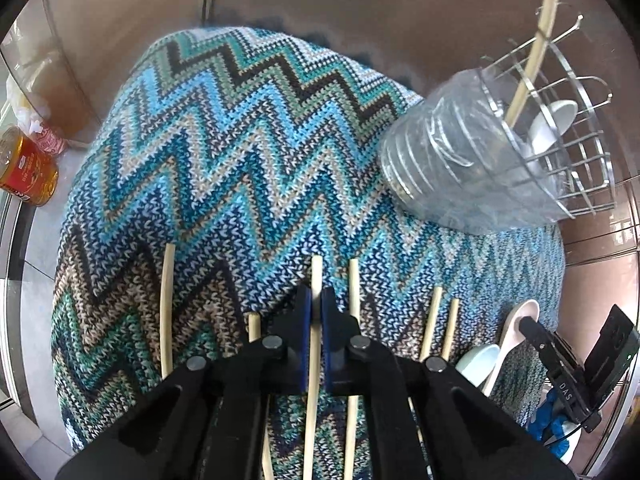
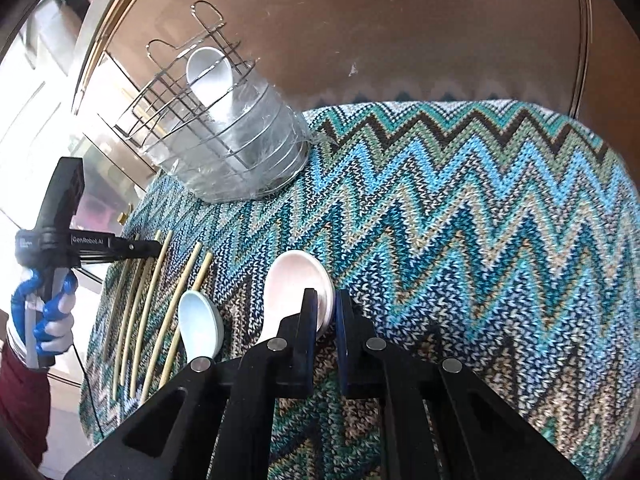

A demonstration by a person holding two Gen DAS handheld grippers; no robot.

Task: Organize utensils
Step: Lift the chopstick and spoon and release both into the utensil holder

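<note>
Where the zigzag cloth (image 1: 240, 152) covers the table, we see a wire rack (image 1: 560, 128) with a clear plastic tub (image 1: 460, 160) standing at its far edge. One white spoon (image 2: 208, 70) and one chopstick (image 1: 536, 40) stand in the rack. Our left gripper (image 1: 316, 312) is pinched tight on a chopstick (image 1: 316, 276) that lies in a row with the other chopsticks (image 2: 152, 300). Our right gripper (image 2: 326, 312) squeezes the rim of the pink spoon (image 2: 296, 280). A pale blue spoon (image 2: 198, 320) lies just beside it.
</note>
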